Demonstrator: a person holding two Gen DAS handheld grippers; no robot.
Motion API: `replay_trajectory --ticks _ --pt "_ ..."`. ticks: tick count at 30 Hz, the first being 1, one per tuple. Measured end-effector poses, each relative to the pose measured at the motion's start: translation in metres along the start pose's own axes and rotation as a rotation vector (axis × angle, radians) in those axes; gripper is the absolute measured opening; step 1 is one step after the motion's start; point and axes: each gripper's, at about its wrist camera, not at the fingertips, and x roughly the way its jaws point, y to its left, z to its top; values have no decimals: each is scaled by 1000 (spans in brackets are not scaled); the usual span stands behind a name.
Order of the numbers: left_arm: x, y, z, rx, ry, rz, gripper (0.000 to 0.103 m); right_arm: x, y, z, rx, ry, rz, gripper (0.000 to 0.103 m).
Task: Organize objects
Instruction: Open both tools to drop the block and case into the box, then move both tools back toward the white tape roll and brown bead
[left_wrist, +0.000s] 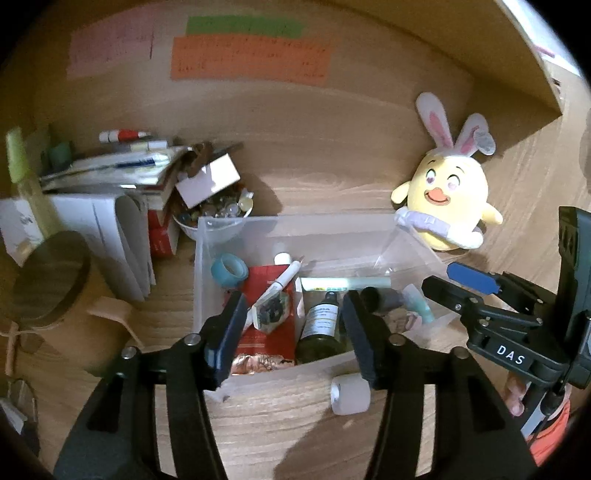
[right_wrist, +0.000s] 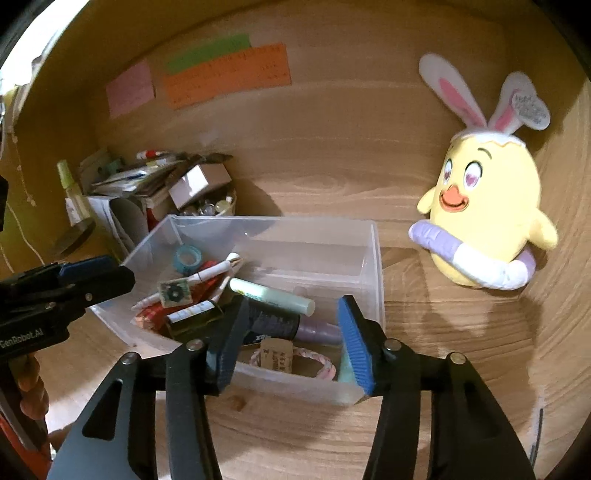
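While both hang over the clear bin (right_wrist: 369, 266), left claw (left_wrist: 295, 332) and right claw (right_wrist: 291, 339) gape partway, holding nothing

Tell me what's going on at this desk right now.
A person is tidying small items into a clear bin with a gripper in each hand. The left gripper and the right gripper both hang open over the bin's near edge, holding nothing. Inside lie a dark bottle, a tape roll and pens. A white roll sits outside on the desk; a plush chick stands beside the bin.
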Motion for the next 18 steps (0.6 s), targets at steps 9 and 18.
replay_trajectory --ticks 9,18 --pt "-35 -6 -8 13 -62 6 73 -30 14 -9 -56 -44 7 53" --pt "-40 -8 -32 33 -46 51 88 -47 23 -25 -87 -40 21 54"
